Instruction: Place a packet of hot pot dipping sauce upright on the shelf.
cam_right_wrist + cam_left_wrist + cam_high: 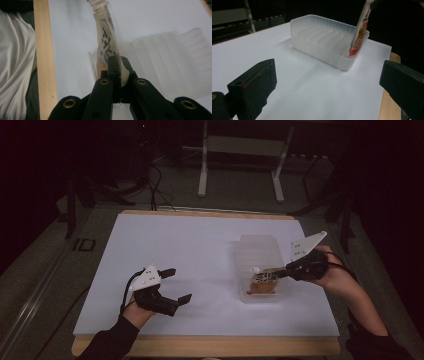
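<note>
One pouch [262,281] in play: flat, spouted, printed in red and black, pinched between the shut jaws of the right gripper [281,274] and hanging partly inside the near end of the clear ribbed tray [257,245], spout [98,5] pointing away from the hand. Lower corner down in the tray in the left gripper view [359,35], though whether touching the floor of it cannot be told. Placing judged well along but not finished: pouch yet to be laid down and let go, jaws yet to part. Rest of the tray bare, ribs showing. Left gripper [172,285] well apart on the white sheet [190,245], jaws wide with nothing between them, idle beside the work. Wooden table edge [42,62] just beyond the sheet.
</note>
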`<state>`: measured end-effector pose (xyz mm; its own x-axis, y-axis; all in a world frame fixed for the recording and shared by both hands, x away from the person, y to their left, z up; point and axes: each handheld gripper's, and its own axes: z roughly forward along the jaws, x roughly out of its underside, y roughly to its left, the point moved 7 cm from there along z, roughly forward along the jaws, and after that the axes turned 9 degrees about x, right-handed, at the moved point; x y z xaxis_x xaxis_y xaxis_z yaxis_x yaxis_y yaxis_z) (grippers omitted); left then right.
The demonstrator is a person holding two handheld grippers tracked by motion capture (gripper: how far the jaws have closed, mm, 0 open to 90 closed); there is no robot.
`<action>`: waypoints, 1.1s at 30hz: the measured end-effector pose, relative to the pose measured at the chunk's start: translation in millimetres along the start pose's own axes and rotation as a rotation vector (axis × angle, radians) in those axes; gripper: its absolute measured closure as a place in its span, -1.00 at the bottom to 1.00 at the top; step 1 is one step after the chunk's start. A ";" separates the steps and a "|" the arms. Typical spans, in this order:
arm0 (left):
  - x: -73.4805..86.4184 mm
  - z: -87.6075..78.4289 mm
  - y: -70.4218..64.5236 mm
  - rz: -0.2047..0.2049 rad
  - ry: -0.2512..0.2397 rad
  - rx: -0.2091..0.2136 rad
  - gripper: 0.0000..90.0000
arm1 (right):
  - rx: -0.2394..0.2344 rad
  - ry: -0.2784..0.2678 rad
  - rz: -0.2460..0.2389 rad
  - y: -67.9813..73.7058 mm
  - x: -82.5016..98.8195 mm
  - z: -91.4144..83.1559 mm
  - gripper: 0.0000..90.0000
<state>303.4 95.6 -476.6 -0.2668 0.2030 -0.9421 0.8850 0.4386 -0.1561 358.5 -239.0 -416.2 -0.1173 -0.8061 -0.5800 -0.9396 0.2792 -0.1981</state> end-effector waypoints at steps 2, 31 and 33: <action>1.4 -0.4 0.8 0.001 0.003 -0.002 -0.97 | -0.006 0.006 0.001 0.8 3.5 6.1 1.00; 14.3 2.5 6.4 -0.009 0.034 -0.002 -0.97 | -0.022 -0.044 0.049 9.3 11.5 16.1 0.55; 15.1 2.2 7.3 -0.009 0.039 -0.007 -0.97 | -0.013 -0.073 0.052 8.3 7.1 11.4 0.54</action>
<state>306.7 100.0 -492.7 -0.2894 0.2335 -0.9283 0.8801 0.4462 -0.1621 353.5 -236.4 -431.0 -0.1430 -0.7505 -0.6453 -0.9370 0.3126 -0.1560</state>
